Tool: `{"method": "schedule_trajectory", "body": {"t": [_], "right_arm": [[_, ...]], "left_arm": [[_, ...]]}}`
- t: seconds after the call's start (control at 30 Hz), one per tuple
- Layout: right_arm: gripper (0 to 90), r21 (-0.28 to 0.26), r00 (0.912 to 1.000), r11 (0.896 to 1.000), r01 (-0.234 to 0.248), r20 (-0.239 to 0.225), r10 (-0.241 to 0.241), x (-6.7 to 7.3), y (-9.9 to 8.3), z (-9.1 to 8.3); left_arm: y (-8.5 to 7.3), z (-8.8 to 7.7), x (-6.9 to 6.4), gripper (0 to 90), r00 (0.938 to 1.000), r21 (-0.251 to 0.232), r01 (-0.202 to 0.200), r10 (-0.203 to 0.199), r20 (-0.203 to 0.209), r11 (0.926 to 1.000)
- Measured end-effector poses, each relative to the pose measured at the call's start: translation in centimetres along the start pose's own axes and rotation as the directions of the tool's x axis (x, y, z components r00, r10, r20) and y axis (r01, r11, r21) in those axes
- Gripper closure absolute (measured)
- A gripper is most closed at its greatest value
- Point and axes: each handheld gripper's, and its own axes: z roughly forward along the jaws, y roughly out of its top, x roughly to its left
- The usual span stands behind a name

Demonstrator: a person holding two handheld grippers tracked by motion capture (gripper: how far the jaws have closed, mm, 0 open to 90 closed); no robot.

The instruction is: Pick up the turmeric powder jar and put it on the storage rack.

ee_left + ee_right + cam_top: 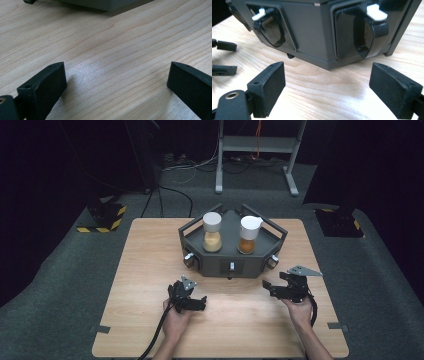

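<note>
A dark grey six-sided rack (pixel 192 236) stands at the back middle of the wooden table (pixel 150 250). It carries two white-lidded jars: one with yellow contents (pixel 212 234), one with orange contents (pixel 248 236). My left gripper (pixel 202 303) rests low on the table in front of the rack; its jaws stand open over bare wood (pixel 115 82). My right gripper (pixel 266 288) sits near the rack's front right; it is open too (pixel 327 85) and faces two black knobs with white markers (pixel 270 27) (pixel 368 30). Neither gripper holds anything.
The rack's base (pixel 100 3) lies just beyond the left jaws. The left gripper's fingers (pixel 225 46) appear at the left edge of the right gripper view. Beyond the table are grey carpet, a metal stand (pixel 255 145) and floor cables.
</note>
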Motion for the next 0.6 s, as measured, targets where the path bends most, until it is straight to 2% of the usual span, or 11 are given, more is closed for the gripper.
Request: {"method": "schedule_trajectory", "body": {"t": [0.4,0.6], "right_arm": [[13.0,0.036,0.9999,0.999,-0.003,0.016,0.003,0.2,-1.3,0.7],[13.1,0.066,0.9992,0.998,0.007,0.038,-0.009,0.5,-1.9,1.3]], "left_arm": [[0.0,0.0,0.0,2.2,1.0,0.0,0.0,0.0,0.0,1.0],[0.0,0.0,0.0,2.2,1.0,0.0,0.001,-0.001,0.0,1.0]]}}
